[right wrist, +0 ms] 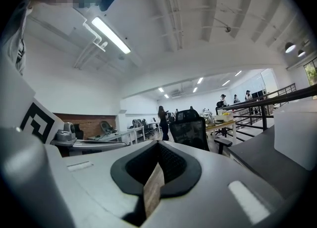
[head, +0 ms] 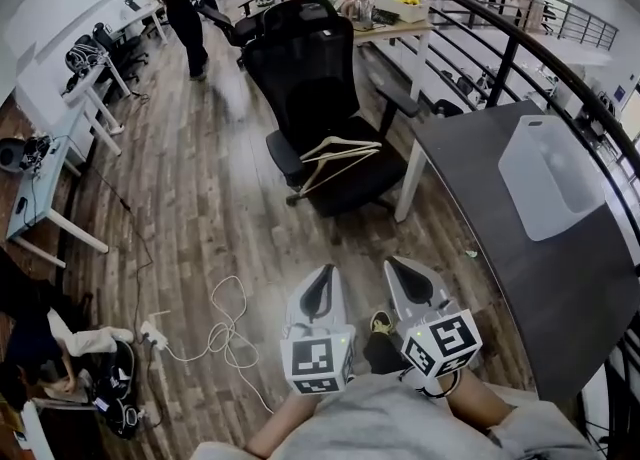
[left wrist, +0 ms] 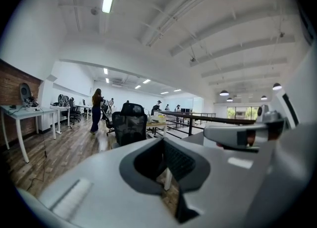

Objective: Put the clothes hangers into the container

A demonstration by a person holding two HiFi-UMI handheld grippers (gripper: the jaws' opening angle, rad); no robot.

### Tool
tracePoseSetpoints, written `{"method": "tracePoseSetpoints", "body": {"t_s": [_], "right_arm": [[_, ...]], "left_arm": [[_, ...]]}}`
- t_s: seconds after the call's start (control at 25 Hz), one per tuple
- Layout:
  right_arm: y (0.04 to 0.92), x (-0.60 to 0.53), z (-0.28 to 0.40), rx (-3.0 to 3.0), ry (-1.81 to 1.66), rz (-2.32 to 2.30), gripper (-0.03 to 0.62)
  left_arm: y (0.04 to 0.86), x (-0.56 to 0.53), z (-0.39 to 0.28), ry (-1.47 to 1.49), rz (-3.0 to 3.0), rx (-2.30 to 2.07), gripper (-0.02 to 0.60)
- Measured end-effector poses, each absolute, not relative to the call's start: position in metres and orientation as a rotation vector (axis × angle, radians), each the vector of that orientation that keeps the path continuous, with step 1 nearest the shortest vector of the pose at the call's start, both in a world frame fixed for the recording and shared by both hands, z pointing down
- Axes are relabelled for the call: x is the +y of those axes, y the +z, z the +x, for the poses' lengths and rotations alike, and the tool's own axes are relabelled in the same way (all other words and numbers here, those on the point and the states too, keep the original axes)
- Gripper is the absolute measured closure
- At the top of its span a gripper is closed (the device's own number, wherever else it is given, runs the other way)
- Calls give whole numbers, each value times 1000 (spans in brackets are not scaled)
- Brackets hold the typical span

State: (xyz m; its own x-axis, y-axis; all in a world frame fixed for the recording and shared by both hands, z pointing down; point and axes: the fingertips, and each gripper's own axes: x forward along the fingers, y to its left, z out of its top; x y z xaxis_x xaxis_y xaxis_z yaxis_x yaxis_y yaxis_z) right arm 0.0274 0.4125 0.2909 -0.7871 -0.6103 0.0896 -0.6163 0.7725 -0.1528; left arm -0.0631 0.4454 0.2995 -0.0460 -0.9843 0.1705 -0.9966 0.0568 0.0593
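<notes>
The clothes hangers (head: 340, 156) lie in a loose, pale pile on the seat of a black office chair (head: 300, 58), out in the middle of the wooden floor (head: 200, 198) and well apart from both of our tools. Starting at the far left, we see white desks (head: 55, 203) lined along the wall, and beyond them a person in dark clothes (head: 185, 13) standing in the aisle. Nearer to us a white cable (head: 228, 333) loops across the boards. Then comes our left gripper (head: 322, 278), held low in front of our knees and pointing towards the chair. Its tongs are pressed together with nothing between them, and only a sliver of floor shows past the dark pads in the left gripper view. Just beside it is our right gripper (head: 400, 270), which points the same way. Its tongs also meet at the tips and carry nothing, as the right gripper view shows. Between the two marker cubes we can make out the toe of a shoe (head: 380, 323). To the right of the chair stands a dark curved table (head: 520, 288). On it, towards the far edge, sits the white container (head: 550, 178), open at the top, and we can see nothing inside it. A black railing (head: 520, 38) sweeps round behind the table along the right side.
</notes>
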Motion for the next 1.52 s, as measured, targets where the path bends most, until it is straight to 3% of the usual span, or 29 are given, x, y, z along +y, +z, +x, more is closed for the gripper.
{"method": "tracePoseSetpoints", "body": {"t_s": [0.72,1.52], "right_arm": [[280,238,44,-2954,293,970,594],[281,194,47,-3004,293,868,594]], "left_arm": [[286,262,-37,176,2087,-2147,571],[288,224,-33,196,2006,-2239,571]]}}
